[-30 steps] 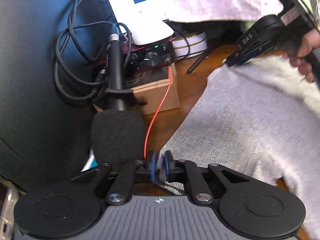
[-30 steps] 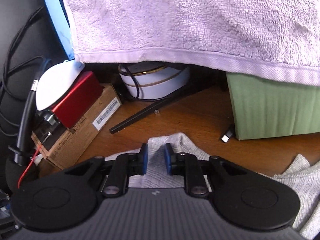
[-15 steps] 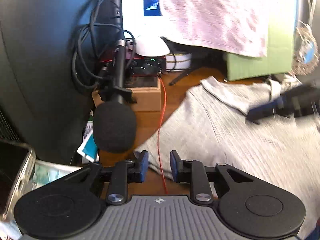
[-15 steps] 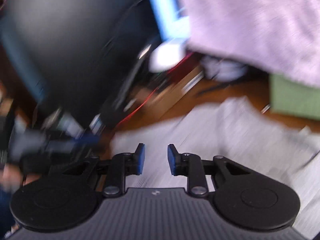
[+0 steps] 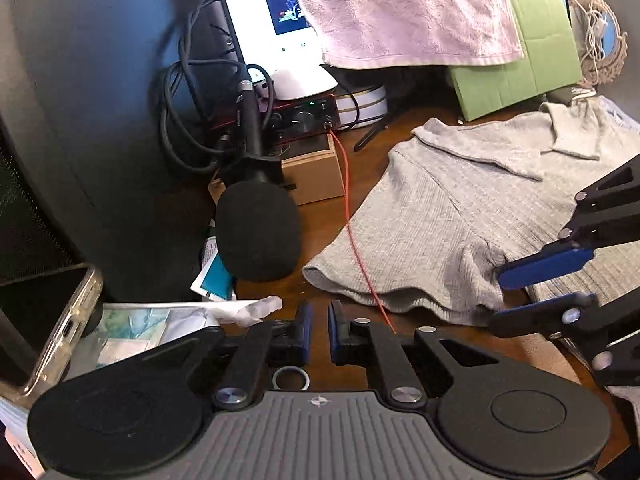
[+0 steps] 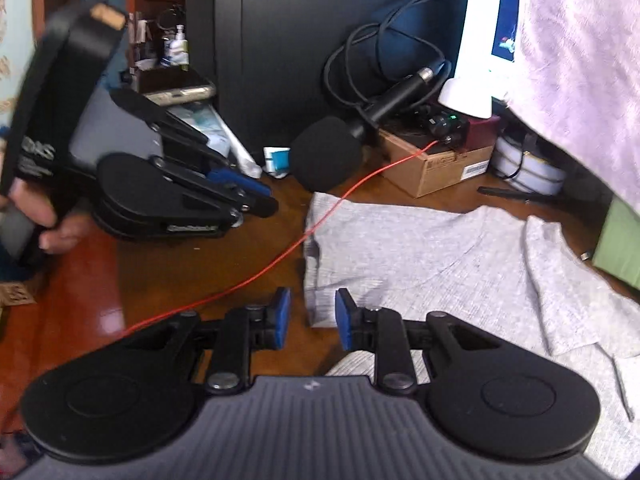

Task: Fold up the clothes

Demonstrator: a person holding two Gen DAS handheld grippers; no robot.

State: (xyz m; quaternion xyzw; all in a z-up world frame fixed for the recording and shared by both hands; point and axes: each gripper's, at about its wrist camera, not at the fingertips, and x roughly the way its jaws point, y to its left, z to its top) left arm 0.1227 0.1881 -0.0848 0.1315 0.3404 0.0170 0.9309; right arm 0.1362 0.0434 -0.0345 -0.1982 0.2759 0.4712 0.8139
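a grey shirt lies spread on the wooden desk, collar toward the green box, with a red cable trailing over its sleeve. the left gripper hangs empty above bare desk just off the sleeve hem, jaws closing. the right gripper, jaws apart, straddles the sleeve's edge without pinching it.

A glossy brown wooden tabletop reflects daylight near its edge. A dark blue-grey panel rises behind it. A lit white monitor stands at the back, half draped by a pink towel, with a green box beside it. Black cables coil near a foam-capped microphone.
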